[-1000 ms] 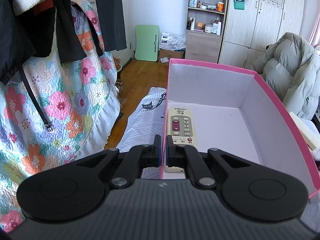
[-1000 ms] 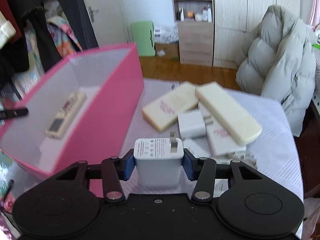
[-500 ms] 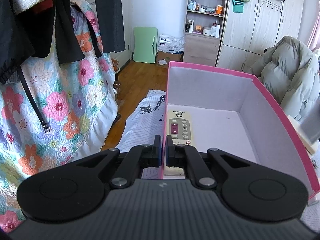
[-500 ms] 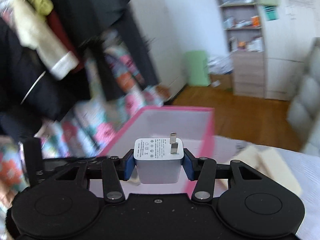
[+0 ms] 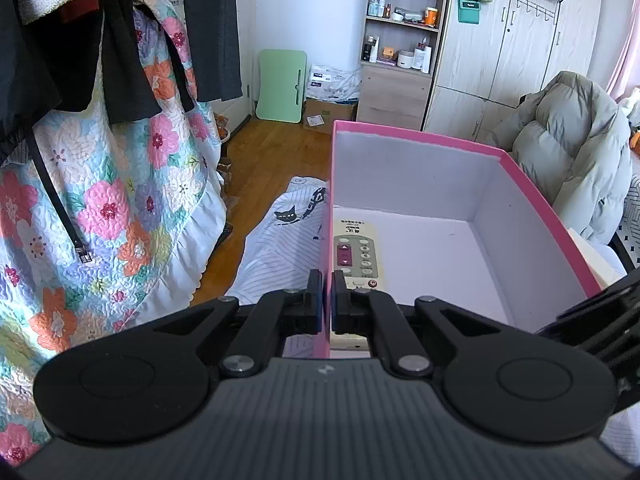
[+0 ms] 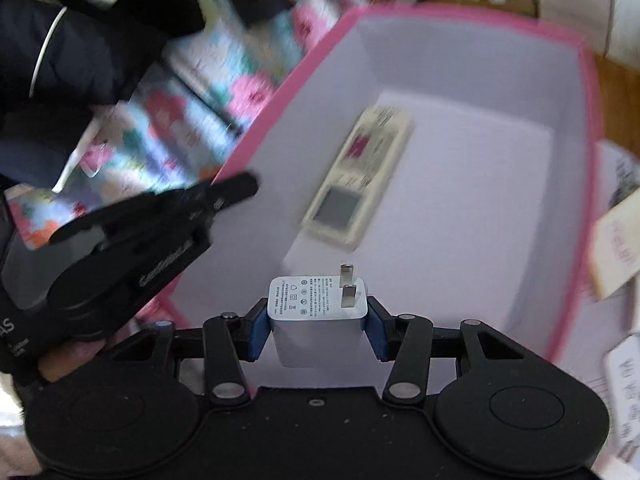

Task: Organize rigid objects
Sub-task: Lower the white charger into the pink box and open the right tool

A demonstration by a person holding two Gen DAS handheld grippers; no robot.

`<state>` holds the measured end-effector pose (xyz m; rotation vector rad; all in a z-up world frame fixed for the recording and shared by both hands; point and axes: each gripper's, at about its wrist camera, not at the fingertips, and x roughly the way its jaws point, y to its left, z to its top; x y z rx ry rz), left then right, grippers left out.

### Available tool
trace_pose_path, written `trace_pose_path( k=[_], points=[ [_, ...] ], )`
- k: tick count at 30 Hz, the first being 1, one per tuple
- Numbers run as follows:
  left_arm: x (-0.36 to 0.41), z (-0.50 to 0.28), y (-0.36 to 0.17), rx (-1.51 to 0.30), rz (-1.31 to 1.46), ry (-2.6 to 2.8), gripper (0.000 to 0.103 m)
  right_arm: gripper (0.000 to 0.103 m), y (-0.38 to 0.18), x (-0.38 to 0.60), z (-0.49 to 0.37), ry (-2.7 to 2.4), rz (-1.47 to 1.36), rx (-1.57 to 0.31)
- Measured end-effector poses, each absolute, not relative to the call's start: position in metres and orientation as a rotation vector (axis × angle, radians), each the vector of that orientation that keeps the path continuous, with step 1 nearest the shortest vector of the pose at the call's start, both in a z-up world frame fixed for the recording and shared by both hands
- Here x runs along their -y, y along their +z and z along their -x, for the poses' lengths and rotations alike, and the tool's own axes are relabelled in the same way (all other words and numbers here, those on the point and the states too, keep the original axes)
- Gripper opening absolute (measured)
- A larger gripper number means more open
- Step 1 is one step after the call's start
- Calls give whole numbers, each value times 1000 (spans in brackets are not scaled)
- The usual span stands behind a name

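The charger (image 6: 318, 312) sits pinched between the blue pads (image 6: 259, 336) of the right gripper (image 6: 318, 334), prongs up, at the six o'clock edge of the right wrist view. A second ago it hung over the table by the loose pile of white blocks; now it hangs over the near end of the pink box (image 6: 588, 128), the box floor filling the view from ten to two o'clock. The swing has been quick, going by the blur. That probably means the carry is nearly done and only the lowering and release are left.

The left gripper (image 5: 326, 300) is pressed together on the box's left wall, one finger outside and one inside, steadying it; it has not shifted in that second. In the right wrist view it enters at nine o'clock.

Inside the box the remote (image 5: 356, 256) lies along the left wall, just ahead of the left fingers, with bare floor to its right for the charger.

The box rests on a pale striped cloth (image 5: 276, 248). Beyond, at twelve o'clock, are a wood floor, shelves (image 5: 400, 32) and wardrobes; a floral quilt (image 5: 112, 208) hangs at nine, a puffer coat (image 5: 568, 152) slumps at two.
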<state>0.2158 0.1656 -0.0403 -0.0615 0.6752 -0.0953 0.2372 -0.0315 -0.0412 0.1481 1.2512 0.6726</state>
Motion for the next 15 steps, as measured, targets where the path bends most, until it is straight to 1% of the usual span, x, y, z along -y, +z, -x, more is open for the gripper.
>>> trace_pose_path(
  k=[3, 7, 8, 11, 15],
  points=[
    [-166, -215, -42, -671, 74, -97, 3, 54, -51, 25, -248, 657, -186, -1311],
    [-171, -217, -42, -680, 100, -100, 3, 55, -76, 24, -265, 590, -365, -1423],
    [-171, -217, -42, -680, 102, -100, 4, 56, -83, 26, -270, 566, -424, -1443],
    [-172, -217, -43, -679, 97, -99, 3, 58, -87, 35, -269, 567, -530, -1437],
    [-172, -218, -45, -676, 87, -97, 3, 58, -66, 53, -250, 665, -613, -1330]
  ],
)
